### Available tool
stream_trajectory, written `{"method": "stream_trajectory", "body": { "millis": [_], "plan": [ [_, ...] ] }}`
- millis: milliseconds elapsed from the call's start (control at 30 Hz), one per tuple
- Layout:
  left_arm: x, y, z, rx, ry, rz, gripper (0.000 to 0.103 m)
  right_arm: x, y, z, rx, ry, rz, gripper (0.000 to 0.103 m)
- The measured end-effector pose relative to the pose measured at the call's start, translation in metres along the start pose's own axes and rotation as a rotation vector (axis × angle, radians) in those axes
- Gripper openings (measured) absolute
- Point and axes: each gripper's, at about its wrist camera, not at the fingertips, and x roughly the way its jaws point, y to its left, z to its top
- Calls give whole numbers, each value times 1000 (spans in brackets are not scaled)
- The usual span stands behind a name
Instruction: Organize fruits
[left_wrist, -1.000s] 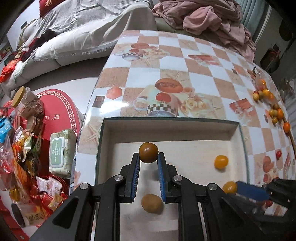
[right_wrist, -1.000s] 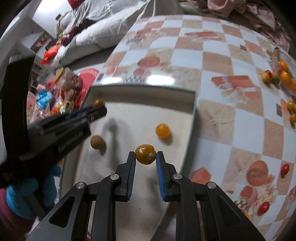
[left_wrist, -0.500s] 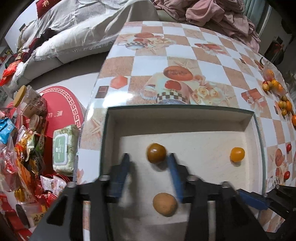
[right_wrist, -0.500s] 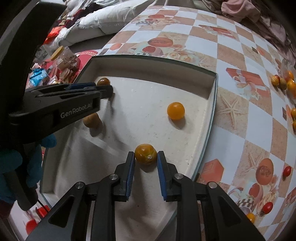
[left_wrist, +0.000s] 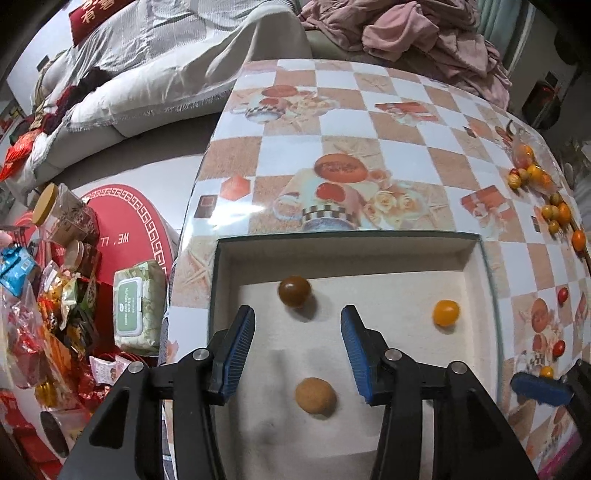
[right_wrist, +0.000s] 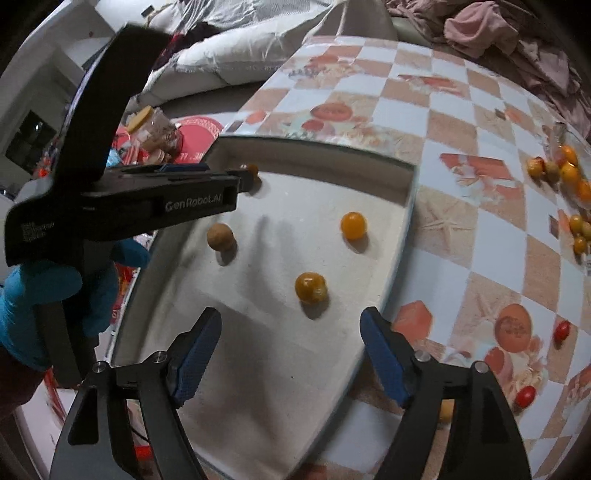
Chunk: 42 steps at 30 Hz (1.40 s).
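— Checkered tablecloth (left_wrist: 343, 122) under a white tray (left_wrist: 343, 245). Where's the fruit?

— Four in the tray; more loose at two o'clock. The right gripper (right_wrist: 291, 354) has just been opening, wide and empty, behind the orange tomato (right_wrist: 311, 287). The left gripper (left_wrist: 297, 347) is half-open, empty.

— Handling?

— Probably light, smooth, prone to rolling. Pinch gently across the middle.

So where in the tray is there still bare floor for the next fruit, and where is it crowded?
Bare floor: the tray's far right corner, behind the orange tomato, and the middle strip between the tan fruit and the yellow-orange tomato. The near end between the right gripper's open jaws is bare too. Crowded: the loose tomatoes along the table's right edge.
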Motion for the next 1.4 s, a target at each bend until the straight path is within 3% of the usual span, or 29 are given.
{"method": "stream_trajectory", "body": {
  "millis": [300, 700, 1000, 1300, 1333, 1400],
  "plan": [
    [-23, -59, 2, 84, -24, -48, 50, -37, -61, -20, 170, -38, -65, 80],
    [-39, -162, -22, 226, 5, -178, 50, -69, -188, -67, 459, -51, -221, 80],
    [-30, -195, -64, 250, 87, -201, 50, -68, -216, -71, 473, -54, -240, 81],
    [-21, -204, -82, 270, 103, -197, 51, -50, -224, -61, 433, -44, -237, 80],
    [-22, -205, -82, 269, 97, -208, 58, -48, -225, -60, 427, -42, -238, 80],
    [-22, -209, -83, 278, 84, -199, 62, -44, -227, -57, 420, -41, -242, 80]
  ]
}}
